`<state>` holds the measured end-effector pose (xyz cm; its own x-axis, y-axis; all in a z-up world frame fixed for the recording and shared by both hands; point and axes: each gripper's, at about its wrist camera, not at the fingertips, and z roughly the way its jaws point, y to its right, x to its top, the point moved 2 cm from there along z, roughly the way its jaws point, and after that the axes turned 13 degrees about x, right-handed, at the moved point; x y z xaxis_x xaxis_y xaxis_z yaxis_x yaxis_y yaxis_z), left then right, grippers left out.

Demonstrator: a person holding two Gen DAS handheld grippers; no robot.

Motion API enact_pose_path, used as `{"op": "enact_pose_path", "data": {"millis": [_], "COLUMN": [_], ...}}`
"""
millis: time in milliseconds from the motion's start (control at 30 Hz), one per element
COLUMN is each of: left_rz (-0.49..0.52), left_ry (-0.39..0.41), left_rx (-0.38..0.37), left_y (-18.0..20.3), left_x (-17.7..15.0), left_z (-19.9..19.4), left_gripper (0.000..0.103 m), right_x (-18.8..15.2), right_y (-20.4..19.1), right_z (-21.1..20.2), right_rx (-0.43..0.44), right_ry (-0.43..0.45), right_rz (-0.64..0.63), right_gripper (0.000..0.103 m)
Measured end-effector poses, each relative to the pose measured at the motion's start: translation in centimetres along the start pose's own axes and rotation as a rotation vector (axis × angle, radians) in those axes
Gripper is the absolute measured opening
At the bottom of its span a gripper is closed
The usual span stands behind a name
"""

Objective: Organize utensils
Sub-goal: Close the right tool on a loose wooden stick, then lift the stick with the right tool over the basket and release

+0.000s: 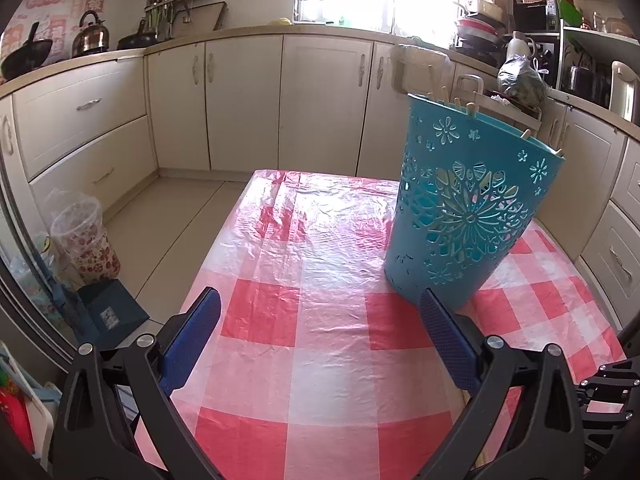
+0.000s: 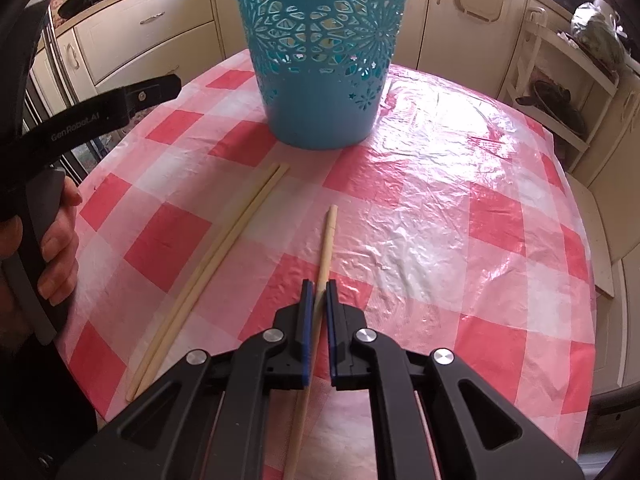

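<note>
A teal perforated utensil holder (image 1: 468,208) stands on the red-and-white checked table; chopstick ends stick out above its rim. It also shows in the right wrist view (image 2: 320,48) at the far side. My right gripper (image 2: 319,284) is shut on a single wooden chopstick (image 2: 327,240) that points toward the holder. Two more chopsticks (image 2: 212,268) lie side by side on the cloth to its left. My left gripper (image 1: 320,300) is open and empty, just in front and left of the holder; its body (image 2: 100,112) shows at the left of the right wrist view.
The table (image 2: 460,208) is covered with crinkled clear plastic. Cream kitchen cabinets (image 1: 240,100) ring the room. A floral bin (image 1: 86,240) stands on the floor left of the table. A rack (image 2: 560,80) with a pan stands to the right.
</note>
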<state>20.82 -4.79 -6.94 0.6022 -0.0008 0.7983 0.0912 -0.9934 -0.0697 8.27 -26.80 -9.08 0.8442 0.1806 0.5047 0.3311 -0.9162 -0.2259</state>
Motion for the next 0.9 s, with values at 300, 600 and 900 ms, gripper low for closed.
{"op": "enact_pose_path", "data": {"millis": [300,600,900], "left_rz": [-0.011,-0.019,-0.027], "left_ry": [-0.057,-0.077,-0.094], "left_rx": [0.012,0.011,0.007], "left_y": [-0.3,-0.5,-0.7], "left_x": [-0.3,-0.4,-0.4], "left_z": [1.1,1.5,1.8], "left_gripper": [0.095,0.095,0.095], "right_x": [1.0,6.6,17.8], "right_y": [1.4,0.5,1.1], "right_z": [-4.4,-12.3,-14.2], "right_rx": [0.226,0.397,0.301], "right_ry": [0.157,0.437,0.793], "right_rz": [0.170,0.200,0.238], "right_gripper": [0.006,0.006,0.006]}}
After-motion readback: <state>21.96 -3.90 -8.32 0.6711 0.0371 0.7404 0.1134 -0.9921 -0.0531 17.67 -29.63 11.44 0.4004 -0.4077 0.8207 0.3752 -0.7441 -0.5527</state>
